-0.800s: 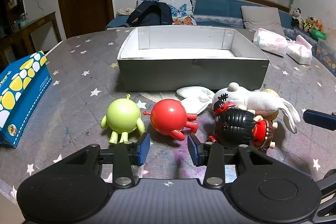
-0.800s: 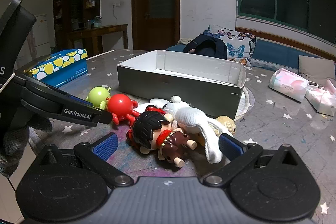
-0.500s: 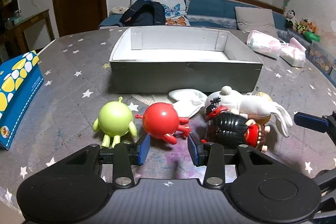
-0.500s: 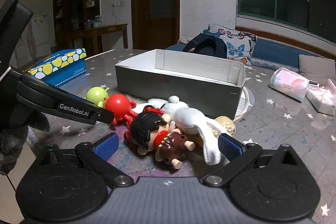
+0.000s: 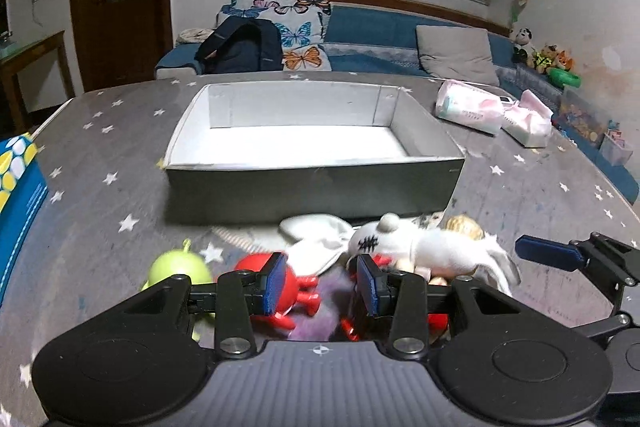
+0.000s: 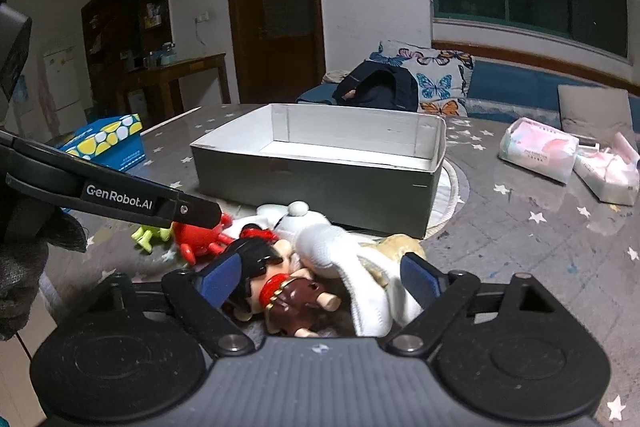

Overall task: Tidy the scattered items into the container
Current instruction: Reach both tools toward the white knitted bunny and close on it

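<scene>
A grey cardboard box (image 5: 312, 183) with a white inside stands in the middle of the star-patterned table (image 5: 100, 155). In front of it lie a green round toy (image 5: 178, 267), a red round toy (image 5: 294, 293), a black-haired doll (image 6: 276, 287) and a white plush (image 5: 424, 247). My left gripper (image 5: 322, 283) is open and low over the table, its left pad against the red toy, whose legs reach into the gap. My right gripper (image 6: 320, 277) is open, with the doll and the plush's (image 6: 332, 243) long ear between its pads. The box (image 6: 320, 171) holds nothing.
A blue and yellow tissue box (image 5: 16, 195) sits at the table's left edge. Pink tissue packs (image 5: 470, 111) lie at the right. A white cloth (image 5: 316, 233) lies before the box, and a round mat (image 6: 452, 187) sticks out from under it. A sofa stands behind.
Both grippers have moved forward and down onto the toys. The left one now reaches the red toy; the right one now straddles the doll.
</scene>
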Demonstrator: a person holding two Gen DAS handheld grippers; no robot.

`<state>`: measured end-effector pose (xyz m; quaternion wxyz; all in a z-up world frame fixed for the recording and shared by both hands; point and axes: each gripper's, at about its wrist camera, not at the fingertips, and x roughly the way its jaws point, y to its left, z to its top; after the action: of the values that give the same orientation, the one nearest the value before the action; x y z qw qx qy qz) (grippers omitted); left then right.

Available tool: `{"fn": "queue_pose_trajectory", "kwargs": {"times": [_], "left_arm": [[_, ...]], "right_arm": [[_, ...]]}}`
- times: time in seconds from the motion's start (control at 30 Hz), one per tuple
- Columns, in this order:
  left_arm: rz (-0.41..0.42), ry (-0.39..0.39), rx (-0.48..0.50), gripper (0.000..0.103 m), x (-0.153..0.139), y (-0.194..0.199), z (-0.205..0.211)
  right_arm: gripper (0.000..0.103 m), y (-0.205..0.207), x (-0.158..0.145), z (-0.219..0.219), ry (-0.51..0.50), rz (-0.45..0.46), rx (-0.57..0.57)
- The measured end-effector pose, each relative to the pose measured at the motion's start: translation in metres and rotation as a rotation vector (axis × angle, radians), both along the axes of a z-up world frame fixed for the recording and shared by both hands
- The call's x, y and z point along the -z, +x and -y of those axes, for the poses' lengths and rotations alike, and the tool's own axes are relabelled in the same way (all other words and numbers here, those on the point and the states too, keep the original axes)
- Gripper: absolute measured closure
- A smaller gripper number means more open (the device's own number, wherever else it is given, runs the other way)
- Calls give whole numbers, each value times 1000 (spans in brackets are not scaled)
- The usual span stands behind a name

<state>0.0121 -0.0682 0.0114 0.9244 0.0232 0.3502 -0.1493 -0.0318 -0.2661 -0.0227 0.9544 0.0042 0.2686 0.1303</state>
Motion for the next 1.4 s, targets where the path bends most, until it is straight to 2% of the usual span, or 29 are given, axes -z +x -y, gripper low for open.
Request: {"fn": "queue_pose_trajectory", "kwargs": {"times": [0.37, 0.63, 0.77, 0.97, 1.03, 1.1, 1.2, 1.4], "left_arm": [[-10, -40, 122, 61, -5, 28, 27], [-127, -70, 149, 61, 11, 61, 37], [-145, -110, 163, 62, 16, 68, 33], [-132, -131, 206, 72, 19, 70, 32], [-119, -136, 218, 82, 19, 68, 31], [-110, -142, 222, 87, 18, 67, 30], [-101, -158, 222, 88, 18, 65, 26], [-81, -211, 203, 89, 9, 56, 13]], "right_arm": [[25, 22, 1, 8, 20, -24, -1], [43, 39, 9, 8, 39, -73, -40], [45, 42, 12, 10, 45, -83, -48], [54, 44, 12, 12, 32, -89, -57], [57, 43, 11, 11, 20, -88, -61], [61, 41, 11, 8, 8, -86, -67], [71, 39, 9, 6, 12, -80, -76], [75, 32, 4, 5, 23, -54, -77]]}}
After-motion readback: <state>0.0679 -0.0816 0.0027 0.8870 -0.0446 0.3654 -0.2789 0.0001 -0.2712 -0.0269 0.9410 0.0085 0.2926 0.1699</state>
